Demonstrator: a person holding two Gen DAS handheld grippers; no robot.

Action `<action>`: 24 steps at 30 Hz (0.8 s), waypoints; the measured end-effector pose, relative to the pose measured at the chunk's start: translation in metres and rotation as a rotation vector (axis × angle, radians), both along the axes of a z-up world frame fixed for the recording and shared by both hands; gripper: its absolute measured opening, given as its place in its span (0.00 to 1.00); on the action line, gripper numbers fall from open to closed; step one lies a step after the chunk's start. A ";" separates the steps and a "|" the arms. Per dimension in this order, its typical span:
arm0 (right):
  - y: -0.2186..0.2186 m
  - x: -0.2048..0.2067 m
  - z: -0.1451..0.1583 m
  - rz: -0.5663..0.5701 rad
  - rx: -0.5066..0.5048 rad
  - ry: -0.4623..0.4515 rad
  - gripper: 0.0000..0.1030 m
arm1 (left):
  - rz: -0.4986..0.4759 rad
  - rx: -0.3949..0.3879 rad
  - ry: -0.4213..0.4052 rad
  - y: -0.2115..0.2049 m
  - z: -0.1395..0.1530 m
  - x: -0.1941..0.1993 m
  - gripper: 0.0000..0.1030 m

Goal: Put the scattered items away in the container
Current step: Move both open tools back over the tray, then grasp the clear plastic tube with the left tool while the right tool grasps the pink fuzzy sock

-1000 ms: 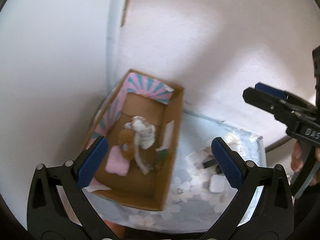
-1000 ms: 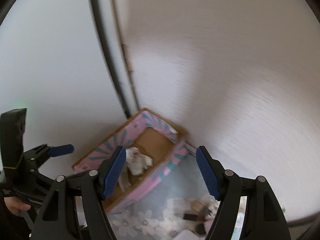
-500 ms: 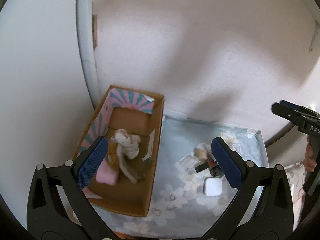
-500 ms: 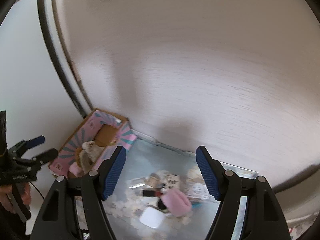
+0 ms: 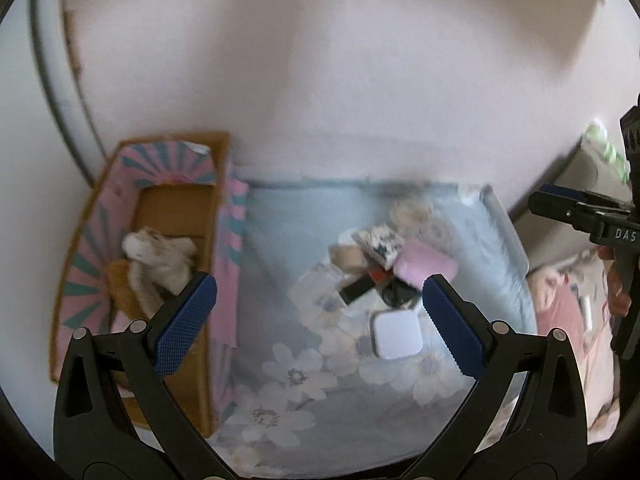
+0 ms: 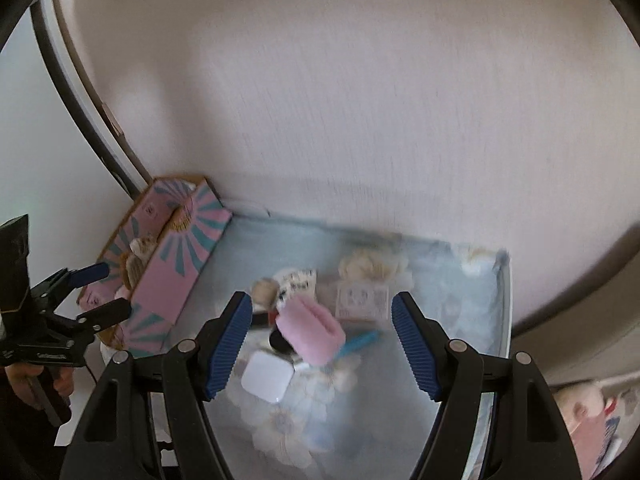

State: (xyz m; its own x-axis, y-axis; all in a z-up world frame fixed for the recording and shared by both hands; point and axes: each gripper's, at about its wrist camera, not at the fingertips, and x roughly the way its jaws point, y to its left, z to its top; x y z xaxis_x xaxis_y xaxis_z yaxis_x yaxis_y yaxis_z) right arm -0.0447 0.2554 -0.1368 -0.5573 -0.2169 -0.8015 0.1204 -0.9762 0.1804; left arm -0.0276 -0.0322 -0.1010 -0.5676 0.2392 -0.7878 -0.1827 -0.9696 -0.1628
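Jaws of both grippers were held open and empty above the piled items point(image 6: 304, 320), where one careless grasp could scatter neighbours off the table point(image 6: 460, 320).

**Both grippers held wide, empty**

The left gripper point(image 5: 316, 312) and right gripper point(image 6: 322, 346) hang with blue-padded jaws spread apart, gripping nothing. A hand point(image 6: 38, 382) clasps the left gripper's handle at frame edge.
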 end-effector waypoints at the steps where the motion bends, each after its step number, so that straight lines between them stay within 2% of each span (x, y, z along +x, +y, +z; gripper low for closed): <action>1: 0.001 0.001 -0.007 0.000 -0.001 -0.009 0.66 | -0.016 -0.008 -0.008 0.005 -0.008 -0.002 0.98; 5: 0.003 0.006 -0.034 0.016 -0.025 -0.039 0.66 | -0.054 -0.062 -0.050 0.020 -0.038 -0.012 0.94; 10: 0.005 0.001 -0.077 0.019 -0.092 -0.089 0.66 | -0.064 -0.071 -0.131 0.032 -0.078 -0.031 0.91; 16: -0.001 -0.005 -0.111 0.031 -0.166 -0.100 0.66 | 0.071 -0.013 -0.275 0.030 -0.115 -0.054 0.91; 24: -0.001 -0.023 -0.125 0.076 -0.198 -0.096 0.66 | 0.205 0.040 -0.357 0.028 -0.138 -0.071 0.84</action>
